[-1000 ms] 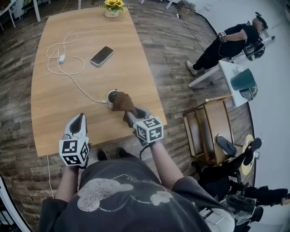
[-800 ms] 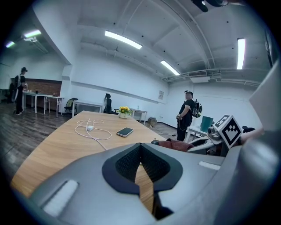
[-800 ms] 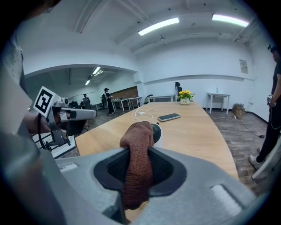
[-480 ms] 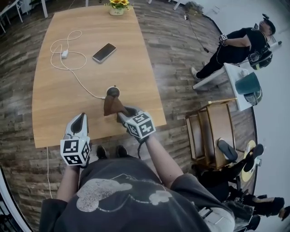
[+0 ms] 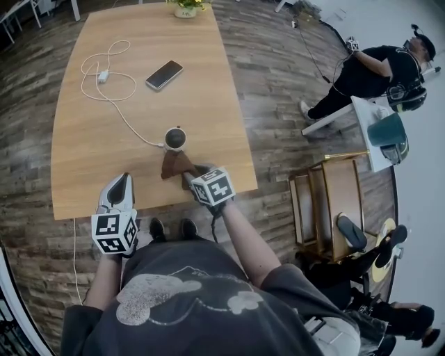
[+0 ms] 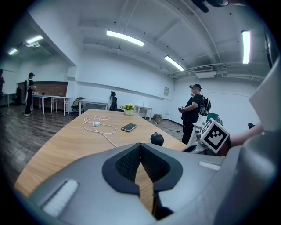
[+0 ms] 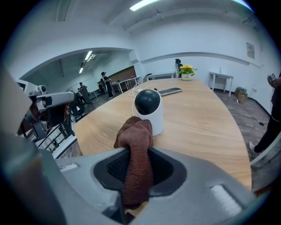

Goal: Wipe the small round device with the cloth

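The small round device [image 5: 174, 138] is a white cup-shaped body with a black dome top, standing near the table's front edge; it also shows in the right gripper view [image 7: 149, 109] and the left gripper view [image 6: 156, 139]. A brown cloth [image 5: 176, 165] hangs bunched just in front of the device, apart from it, with my right gripper [image 5: 189, 176] shut on the brown cloth [image 7: 137, 154]. My left gripper [image 5: 122, 182] hovers at the table's front edge to the left, jaws shut with nothing between them.
A white charging cable [image 5: 111, 83] runs from the device across the wooden table [image 5: 83, 160], next to a phone [image 5: 165, 74] and a flower pot [image 5: 185, 8] at the far end. A person [image 5: 375, 69] stands at the right beside a wooden rack [image 5: 327, 201].
My right gripper has pulled the cloth off the device and back toward the table's front edge; the device's dome now shows uncovered. The left gripper has stayed put.
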The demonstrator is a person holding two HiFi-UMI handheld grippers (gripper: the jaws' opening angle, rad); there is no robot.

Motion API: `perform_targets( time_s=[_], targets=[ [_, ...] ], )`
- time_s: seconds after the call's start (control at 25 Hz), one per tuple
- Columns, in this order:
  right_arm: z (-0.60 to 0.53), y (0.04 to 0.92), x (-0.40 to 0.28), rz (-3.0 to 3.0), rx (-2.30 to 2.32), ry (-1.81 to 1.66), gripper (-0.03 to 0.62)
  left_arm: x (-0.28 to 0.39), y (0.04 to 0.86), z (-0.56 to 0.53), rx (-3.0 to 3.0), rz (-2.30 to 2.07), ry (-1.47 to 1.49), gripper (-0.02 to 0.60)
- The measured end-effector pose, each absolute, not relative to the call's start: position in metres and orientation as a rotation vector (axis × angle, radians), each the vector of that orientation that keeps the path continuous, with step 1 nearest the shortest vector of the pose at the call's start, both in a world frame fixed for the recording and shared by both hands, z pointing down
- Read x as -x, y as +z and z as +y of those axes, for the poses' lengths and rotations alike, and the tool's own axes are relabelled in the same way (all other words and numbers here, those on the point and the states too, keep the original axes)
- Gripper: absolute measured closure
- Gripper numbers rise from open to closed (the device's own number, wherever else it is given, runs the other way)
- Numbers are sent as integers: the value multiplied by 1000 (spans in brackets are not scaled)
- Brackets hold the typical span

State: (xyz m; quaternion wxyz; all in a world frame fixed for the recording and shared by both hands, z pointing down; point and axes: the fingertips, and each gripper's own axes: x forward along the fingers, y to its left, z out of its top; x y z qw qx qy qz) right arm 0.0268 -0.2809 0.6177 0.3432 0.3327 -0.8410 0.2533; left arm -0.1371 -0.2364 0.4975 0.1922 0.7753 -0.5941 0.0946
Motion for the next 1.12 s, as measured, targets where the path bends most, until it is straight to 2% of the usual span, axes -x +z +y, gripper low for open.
perform_targets(
  time_s=[0.56, 1.12],
  targets=[
    [-306, 569, -102, -2198, -1165, 681, 511, 133, 487, -250, -2210, -1680, 253, 563],
    [-332, 616, -68, -2105, -1060, 685, 511, 152, 495, -241, -2183, -1690, 293, 563]
  ],
)
